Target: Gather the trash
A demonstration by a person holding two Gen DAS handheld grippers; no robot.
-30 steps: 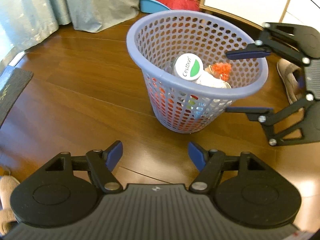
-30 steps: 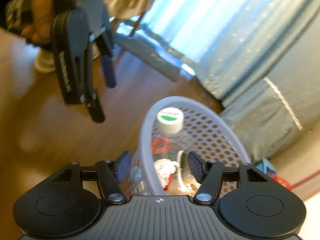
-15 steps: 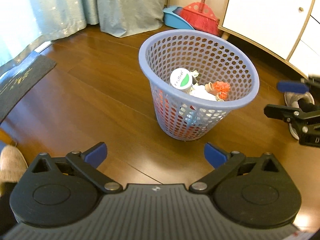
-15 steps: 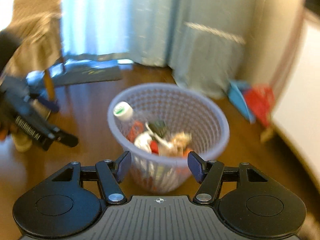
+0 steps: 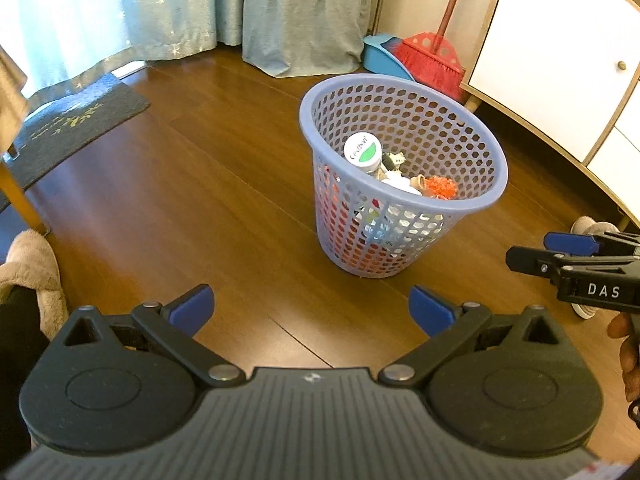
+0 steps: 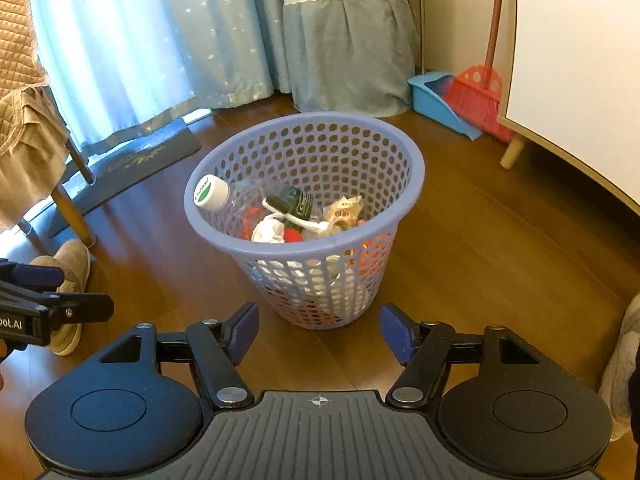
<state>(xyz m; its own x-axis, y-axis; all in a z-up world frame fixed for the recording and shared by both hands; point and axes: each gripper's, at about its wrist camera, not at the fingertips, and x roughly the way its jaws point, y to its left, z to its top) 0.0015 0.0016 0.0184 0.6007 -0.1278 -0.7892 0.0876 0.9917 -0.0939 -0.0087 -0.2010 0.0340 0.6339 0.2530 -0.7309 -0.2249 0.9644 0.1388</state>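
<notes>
A lilac perforated basket (image 5: 476,202) (image 6: 400,148) stands on the wooden floor, holding a clear bottle with a white-and-green cap (image 5: 362,151) (image 6: 211,192), crumpled paper (image 6: 269,233), a toothbrush (image 6: 286,210), a dark can (image 6: 300,202) and orange scraps (image 5: 440,187). My left gripper (image 5: 312,308) hangs open and empty well short of the basket. My right gripper (image 6: 318,330) is open too, empty, just in front of the basket's base. Each gripper shows at the edge of the other's view.
Blue curtains (image 6: 200,40) hang behind. A dark mat (image 5: 76,120) lies at left. A red broom (image 5: 434,60) and blue dustpan (image 6: 438,100) lean by a white cabinet (image 5: 560,60). Slippered feet (image 6: 70,272) (image 5: 32,268) and a chair leg (image 6: 76,216) are nearby.
Both grippers have drawn back from over the basket, which now looks smaller and farther. The left jaws have spread wider. The right view swung round to face the curtains.
</notes>
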